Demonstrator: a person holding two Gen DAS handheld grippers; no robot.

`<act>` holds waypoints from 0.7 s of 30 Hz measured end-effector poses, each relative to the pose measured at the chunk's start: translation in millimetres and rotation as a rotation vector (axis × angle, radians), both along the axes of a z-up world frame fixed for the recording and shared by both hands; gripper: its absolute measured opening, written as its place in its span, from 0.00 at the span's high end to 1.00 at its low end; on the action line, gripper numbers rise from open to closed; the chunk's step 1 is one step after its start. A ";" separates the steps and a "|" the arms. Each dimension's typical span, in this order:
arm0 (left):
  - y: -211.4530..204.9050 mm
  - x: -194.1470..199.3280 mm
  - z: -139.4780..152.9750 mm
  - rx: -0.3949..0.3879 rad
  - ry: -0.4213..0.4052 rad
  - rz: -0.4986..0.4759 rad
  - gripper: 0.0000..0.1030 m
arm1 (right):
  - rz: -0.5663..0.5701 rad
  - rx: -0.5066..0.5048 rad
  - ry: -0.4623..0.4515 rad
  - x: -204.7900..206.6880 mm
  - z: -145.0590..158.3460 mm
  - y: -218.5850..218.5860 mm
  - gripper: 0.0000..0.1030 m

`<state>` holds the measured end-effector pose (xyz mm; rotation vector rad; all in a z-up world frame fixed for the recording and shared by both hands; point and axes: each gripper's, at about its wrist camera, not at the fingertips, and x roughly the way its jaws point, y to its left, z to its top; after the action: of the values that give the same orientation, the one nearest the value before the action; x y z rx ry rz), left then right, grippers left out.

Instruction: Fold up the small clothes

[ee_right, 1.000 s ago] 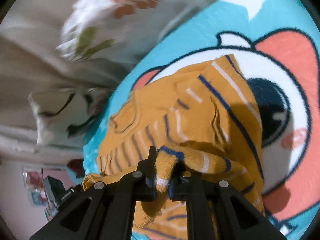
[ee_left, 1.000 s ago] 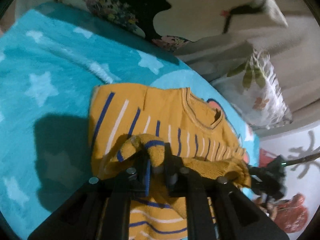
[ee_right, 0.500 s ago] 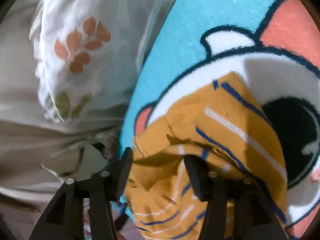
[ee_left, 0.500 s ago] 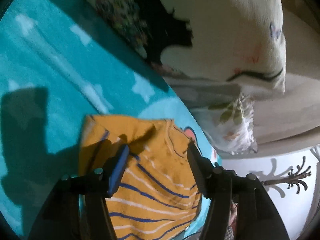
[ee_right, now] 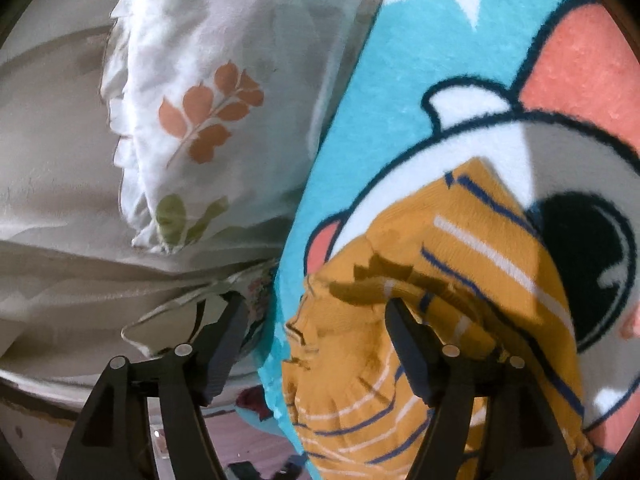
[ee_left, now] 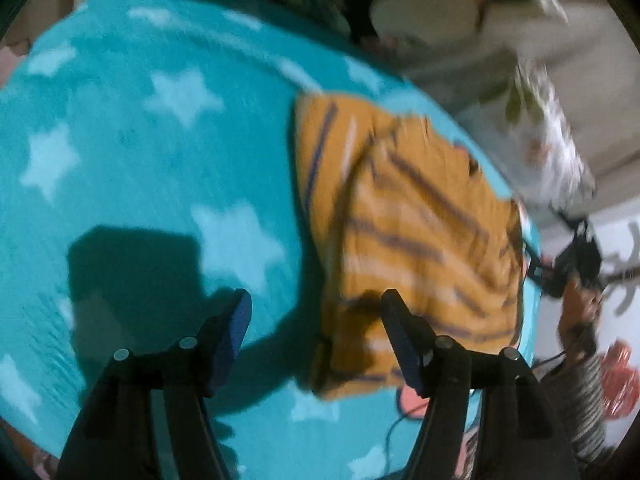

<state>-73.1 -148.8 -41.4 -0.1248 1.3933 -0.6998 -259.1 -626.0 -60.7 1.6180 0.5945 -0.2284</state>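
A small mustard-yellow sweater with blue and white stripes (ee_left: 404,224) lies folded on the teal star-patterned blanket (ee_left: 140,152). My left gripper (ee_left: 316,312) is open and empty, held above the blanket at the sweater's near left edge. In the right wrist view the same sweater (ee_right: 432,304) lies on the blanket's cartoon print (ee_right: 440,80). My right gripper (ee_right: 314,318) is open and empty, over the sweater's edge next to the blanket's border.
White pillows with leaf prints (ee_right: 200,100) lie beside the blanket's edge, also seen in the left wrist view (ee_left: 548,140). A beige sheet (ee_right: 48,152) lies beyond them. A person's arm and the other gripper (ee_left: 576,264) show at the right.
Both grippers were shut on folds of the sweater a second ago. They have opened, let the sweater drop folded onto the blanket, and pulled back from it.
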 end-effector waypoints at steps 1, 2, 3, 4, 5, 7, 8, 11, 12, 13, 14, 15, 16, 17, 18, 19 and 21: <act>-5.1 -8.1 -5.3 0.010 0.000 -0.016 0.36 | 0.005 0.007 -0.007 2.7 0.4 5.7 0.25; -9.1 -11.3 -7.1 0.012 -0.003 -0.022 0.36 | 0.020 0.012 -0.013 4.7 1.9 12.6 0.25; -13.8 -16.1 -9.5 0.011 -0.010 -0.029 0.36 | 0.048 0.014 -0.018 7.4 3.6 21.4 0.25; -16.3 -18.1 -10.6 0.011 -0.014 -0.030 0.37 | 0.081 0.017 -0.023 14.6 5.3 33.3 0.24; -18.9 -19.2 -12.1 0.018 -0.017 -0.027 0.58 | 0.117 0.021 -0.031 21.7 7.7 44.9 0.23; -20.8 -17.1 -17.9 0.018 0.023 -0.031 0.92 | 0.222 0.013 -0.033 42.5 13.6 73.3 0.23; -16.8 -14.6 -16.7 0.010 0.029 -0.017 0.92 | 0.269 0.001 -0.028 51.9 16.8 84.5 0.23; -6.6 -12.5 -6.1 0.041 -0.009 -0.030 0.93 | 0.498 -0.114 -0.001 98.2 33.4 136.6 0.24; -2.8 -12.4 -2.9 0.048 -0.015 -0.040 0.93 | 0.586 -0.190 0.018 117.9 41.4 158.7 0.26; -0.3 -13.1 -1.8 0.049 -0.012 -0.047 0.93 | 0.646 -0.252 0.036 131.5 46.2 174.6 0.28; 0.6 -13.2 -2.5 0.049 -0.005 -0.053 0.93 | 0.703 -0.317 0.061 145.4 49.9 190.7 0.34; 0.9 -13.9 -4.4 0.046 0.002 -0.058 0.93 | 0.785 -0.430 0.110 167.0 53.2 214.7 0.45; 1.2 -15.6 -5.8 0.042 0.005 -0.063 0.93 | 0.835 -0.524 0.147 181.7 53.9 231.0 0.51; 4.0 -16.7 -4.6 0.037 0.004 -0.064 0.93 | 0.886 -0.636 0.187 198.8 52.3 249.5 0.59; 6.3 -17.0 -4.5 0.030 0.001 -0.063 0.93 | 0.920 -0.706 0.212 210.5 47.7 261.4 0.63; 8.4 -17.5 -3.1 0.019 0.001 -0.058 0.93 | 0.946 -0.739 0.227 219.7 41.9 269.8 0.63; 13.4 -18.2 2.8 0.007 -0.017 -0.054 0.91 | 0.994 -0.768 0.267 243.0 21.9 285.9 0.64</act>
<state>-91.3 -135.4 -38.6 -0.0762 1.3872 -0.7393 -16.2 -340.1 -38.8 0.4413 1.2575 0.0792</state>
